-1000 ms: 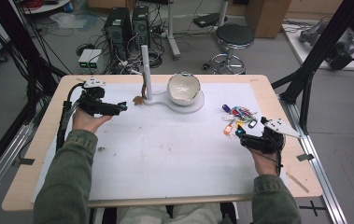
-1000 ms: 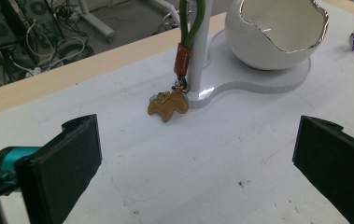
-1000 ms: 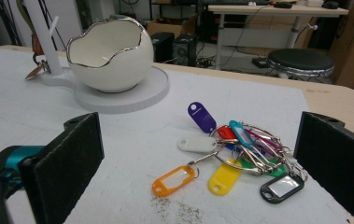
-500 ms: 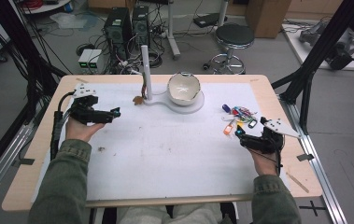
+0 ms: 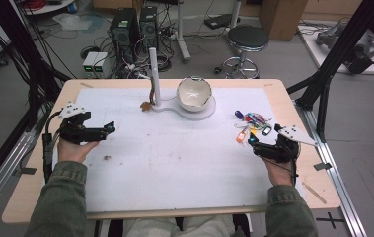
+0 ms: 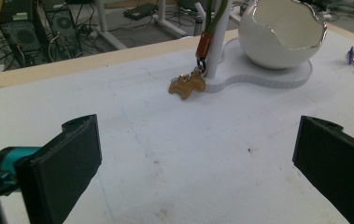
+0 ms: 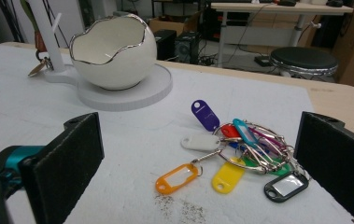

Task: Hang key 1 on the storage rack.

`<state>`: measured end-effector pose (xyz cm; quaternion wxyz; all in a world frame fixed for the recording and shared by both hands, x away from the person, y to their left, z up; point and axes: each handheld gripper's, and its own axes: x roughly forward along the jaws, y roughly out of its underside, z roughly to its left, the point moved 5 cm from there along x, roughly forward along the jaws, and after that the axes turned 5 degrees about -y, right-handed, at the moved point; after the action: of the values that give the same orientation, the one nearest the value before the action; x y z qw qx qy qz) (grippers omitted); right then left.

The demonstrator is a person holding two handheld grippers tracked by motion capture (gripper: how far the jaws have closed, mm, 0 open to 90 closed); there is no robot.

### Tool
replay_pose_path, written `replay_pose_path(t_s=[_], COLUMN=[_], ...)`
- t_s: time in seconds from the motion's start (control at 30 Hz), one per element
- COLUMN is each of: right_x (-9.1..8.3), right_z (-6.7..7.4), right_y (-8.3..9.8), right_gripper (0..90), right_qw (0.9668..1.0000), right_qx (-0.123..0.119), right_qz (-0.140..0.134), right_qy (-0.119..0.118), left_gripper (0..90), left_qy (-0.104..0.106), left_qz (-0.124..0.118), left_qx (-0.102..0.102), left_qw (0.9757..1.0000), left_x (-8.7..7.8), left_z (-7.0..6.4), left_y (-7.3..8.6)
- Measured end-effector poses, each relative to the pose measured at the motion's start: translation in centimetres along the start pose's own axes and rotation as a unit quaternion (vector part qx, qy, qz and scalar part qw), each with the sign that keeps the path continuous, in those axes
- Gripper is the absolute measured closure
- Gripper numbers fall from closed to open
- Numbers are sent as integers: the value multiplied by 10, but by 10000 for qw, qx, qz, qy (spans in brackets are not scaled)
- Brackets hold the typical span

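- Meanwhile, in the high view, the left tool [image 5: 109,128] has drifted toward the left edge of the desk [image 5: 125,84] over the last second, away from the white stand [image 5: 154,79] and the egg-shaped bowl [image 5: 193,93]. It now hovers over bare white mat, jaws spread and holding nothing.
- Across the desk the right tool [image 5: 251,143] has hardly shifted; it sits just short of the bunch of coloured key tags [image 5: 251,123] near the right edge, jaws spread and empty.
- My reading is that the left hand is clearing out of the way, so the next grasp falls to the right hand and the key tags.
- Next, the left gripper view: both black jaws stand wide apart with only mat between them. Ahead, well apart from them, a brown charm [image 6: 187,85] hangs on an orange clip [image 6: 204,45] from the stand's post [image 6: 217,42] and touches the mat beside the base. The bowl [image 6: 282,35] sits on that base to the right.
- Lastly, the right gripper view: the jaws are spread wide and the key tags [image 7: 240,149] lie on the mat between and just ahead of them, untouched. An orange tag [image 7: 177,178] and a yellow tag [image 7: 228,176] lie nearest, a purple tag [image 7: 205,114] farthest; the rings tangle at the right.
- Closing on a ring rather than a flat tag looks the surer hold.
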<state>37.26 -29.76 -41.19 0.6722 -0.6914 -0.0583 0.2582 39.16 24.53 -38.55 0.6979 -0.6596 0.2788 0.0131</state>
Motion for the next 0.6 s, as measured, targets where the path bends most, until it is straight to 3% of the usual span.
replay_pose_path(t_s=[0.6], right_x=[1], right_z=[2], right_y=[1], right_gripper=[4], right_qw=[10000], right_qx=[-6], right_qz=[19], right_qy=[1], left_gripper=[17], left_qy=[-99], left_qz=[-259], left_qx=[-252], left_qw=[9993], left_x=[-25], left_z=[11], left_y=[25])
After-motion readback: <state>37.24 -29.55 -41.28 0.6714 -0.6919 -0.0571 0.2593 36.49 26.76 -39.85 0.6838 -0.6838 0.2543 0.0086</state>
